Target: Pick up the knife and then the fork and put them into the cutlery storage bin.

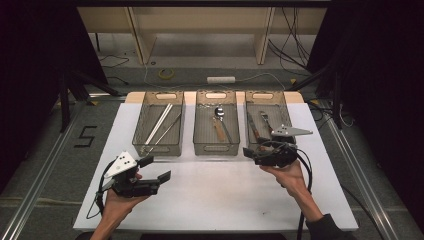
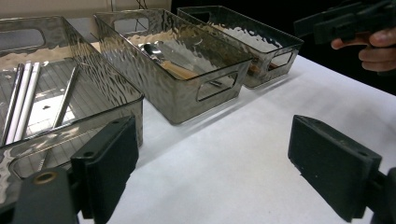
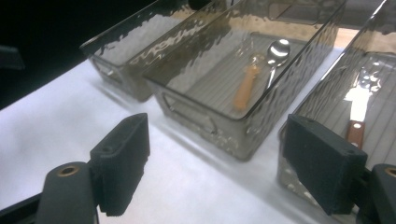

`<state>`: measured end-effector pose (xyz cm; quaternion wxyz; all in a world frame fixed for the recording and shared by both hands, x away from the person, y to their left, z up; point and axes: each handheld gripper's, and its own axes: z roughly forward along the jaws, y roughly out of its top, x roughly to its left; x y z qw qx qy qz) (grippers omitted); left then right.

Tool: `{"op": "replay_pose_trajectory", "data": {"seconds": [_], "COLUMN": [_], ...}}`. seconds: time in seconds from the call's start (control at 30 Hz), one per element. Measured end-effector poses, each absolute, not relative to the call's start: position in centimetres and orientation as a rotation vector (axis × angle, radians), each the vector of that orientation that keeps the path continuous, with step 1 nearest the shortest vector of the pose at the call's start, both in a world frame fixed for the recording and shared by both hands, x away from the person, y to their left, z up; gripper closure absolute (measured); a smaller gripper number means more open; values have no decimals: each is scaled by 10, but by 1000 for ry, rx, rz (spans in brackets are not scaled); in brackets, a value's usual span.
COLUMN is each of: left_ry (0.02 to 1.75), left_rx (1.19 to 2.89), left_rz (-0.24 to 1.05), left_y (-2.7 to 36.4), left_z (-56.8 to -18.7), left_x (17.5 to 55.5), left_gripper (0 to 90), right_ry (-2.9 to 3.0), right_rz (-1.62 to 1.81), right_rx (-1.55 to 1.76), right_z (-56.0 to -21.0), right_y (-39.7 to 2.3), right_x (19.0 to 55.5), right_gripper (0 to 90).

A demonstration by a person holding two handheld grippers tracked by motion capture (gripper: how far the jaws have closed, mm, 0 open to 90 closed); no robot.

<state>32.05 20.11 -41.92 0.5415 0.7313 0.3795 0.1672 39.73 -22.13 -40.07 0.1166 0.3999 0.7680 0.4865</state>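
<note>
Three see-through bins sit in a row on the white counter [image 1: 215, 200]. The left bin [image 1: 159, 147] has long silver sticks [image 1: 159, 123] in it. The middle bin [image 1: 216, 146] holds a spoon [image 1: 219, 112] and something with an orange-brown handle. The right bin [image 1: 285, 107] holds tools with brown handles [image 3: 356, 132].

The left hand-held gripper [image 1: 157, 169] hovers low over the counter, just in front of the left bin. Its jaws are wide apart and hold nothing. The right hand-held gripper [image 1: 248, 152] is at the near end of the right bin, between it and the middle bin. Its jaws are wide apart too, and empty.

It looks like the right one is about to pick something out of a bin. To do this well, it should go up and over the bin wall first, not bump into it. Then it should come down with one jaw on each side of a handle, and squeeze in the middle of the handle so the thing does not tip. The bins look light, so push gently.
</note>
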Motion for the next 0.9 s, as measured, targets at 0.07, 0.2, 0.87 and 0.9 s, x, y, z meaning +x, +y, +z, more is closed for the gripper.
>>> {"op": "replay_pose_trajectory", "data": {"seconds": [0.07, 0.2, 0.87, 0.9], "left_ry": [902, 892, 889, 890], "left_rx": [1732, 1743, 1738, 1737], "left_rz": [395, 394, 382, 381], "left_y": [201, 200, 201, 201], "left_z": [-419, -419, -420, -420], "left_x": [321, 320, 319, 319], "left_gripper": [157, 157, 157, 157], "right_ry": [2257, 2237, 2184, 2184], "right_rz": [1418, 1445, 1489, 1485], "right_rx": [1153, 1144, 1067, 1063], "right_z": [-403, -408, -416, -417], "right_y": [-221, -224, -241, -242], "right_x": [392, 379, 329, 327], "right_gripper": [236, 237, 236, 236]}}
